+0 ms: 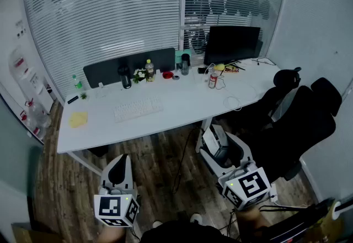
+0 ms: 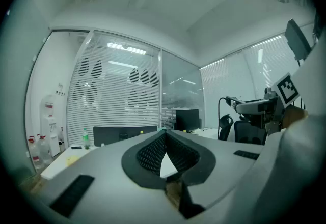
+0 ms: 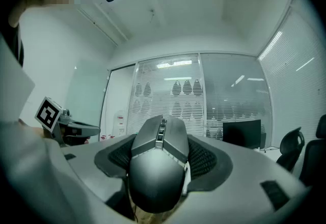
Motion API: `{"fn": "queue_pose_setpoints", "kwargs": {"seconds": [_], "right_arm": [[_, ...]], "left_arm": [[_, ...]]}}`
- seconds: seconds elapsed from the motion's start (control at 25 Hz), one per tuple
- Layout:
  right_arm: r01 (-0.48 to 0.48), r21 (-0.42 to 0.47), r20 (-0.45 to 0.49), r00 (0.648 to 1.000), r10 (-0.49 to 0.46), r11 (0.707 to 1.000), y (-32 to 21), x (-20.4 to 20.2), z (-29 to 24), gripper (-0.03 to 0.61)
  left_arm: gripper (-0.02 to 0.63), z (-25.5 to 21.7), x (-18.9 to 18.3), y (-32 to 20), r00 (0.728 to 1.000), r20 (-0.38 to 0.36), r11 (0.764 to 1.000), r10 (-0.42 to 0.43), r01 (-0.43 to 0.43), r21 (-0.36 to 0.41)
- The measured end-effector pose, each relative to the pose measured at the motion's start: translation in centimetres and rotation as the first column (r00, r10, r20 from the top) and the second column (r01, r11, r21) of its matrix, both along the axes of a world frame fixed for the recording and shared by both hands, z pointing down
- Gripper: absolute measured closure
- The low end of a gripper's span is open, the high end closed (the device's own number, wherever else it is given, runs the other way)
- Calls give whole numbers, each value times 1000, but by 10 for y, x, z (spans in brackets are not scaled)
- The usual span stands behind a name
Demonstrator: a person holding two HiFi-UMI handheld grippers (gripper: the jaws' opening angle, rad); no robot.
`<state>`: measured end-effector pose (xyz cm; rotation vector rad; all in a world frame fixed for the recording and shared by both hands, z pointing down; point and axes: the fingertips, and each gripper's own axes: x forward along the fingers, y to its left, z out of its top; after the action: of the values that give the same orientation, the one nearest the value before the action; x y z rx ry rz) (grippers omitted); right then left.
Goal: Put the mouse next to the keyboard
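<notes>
Left gripper (image 2: 165, 135) jaws together, empty; right gripper (image 1: 216, 141) clamping mouse (image 3: 158, 167)

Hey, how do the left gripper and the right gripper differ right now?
The left gripper has its jaws closed together; the right gripper has its jaws spread wide. The left gripper holds nothing, while the right gripper grips a gray mouse by its sides. Both are held over the wood floor, short of the desk with the keyboard.

Cool even light, fisheye-bent edges, dark vignetted corners
</notes>
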<state>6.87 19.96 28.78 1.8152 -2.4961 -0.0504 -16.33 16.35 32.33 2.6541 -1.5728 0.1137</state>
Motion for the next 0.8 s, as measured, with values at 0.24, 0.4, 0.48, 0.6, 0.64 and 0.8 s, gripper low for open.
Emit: {"fn": "queue_pose_setpoints", "kwargs": {"seconds": [0.24, 0.4, 0.48, 0.6, 0.64, 0.8], "right_arm": [[9, 2, -7, 1000, -9, 1000, 2, 0, 1, 278], [17, 4, 2, 1000, -17, 1000, 2, 0, -1, 278], [22, 6, 10, 1000, -22, 1000, 2, -1, 0, 278], [28, 1, 3, 1000, -28, 1000, 4, -6, 3, 278], [33, -1, 3, 999, -33, 999, 5, -8, 4, 278], [42, 4, 0, 999, -42, 999, 5, -19, 2, 278]], "left_arm": [[584, 3, -1, 2, 1000, -13, 1000, -16, 16, 0], [584, 3, 0, 3, 1000, -5, 1000, -18, 18, 0], [584, 5, -1, 4, 1000, -3, 1000, -21, 21, 3], [584, 7, -3, 7, 1000, -1, 1000, -25, 25, 3], [584, 8, -3, 8, 1000, -1, 1000, -24, 24, 2], [584, 9, -10, 9, 1000, -9, 1000, -11, 11, -1]]}}
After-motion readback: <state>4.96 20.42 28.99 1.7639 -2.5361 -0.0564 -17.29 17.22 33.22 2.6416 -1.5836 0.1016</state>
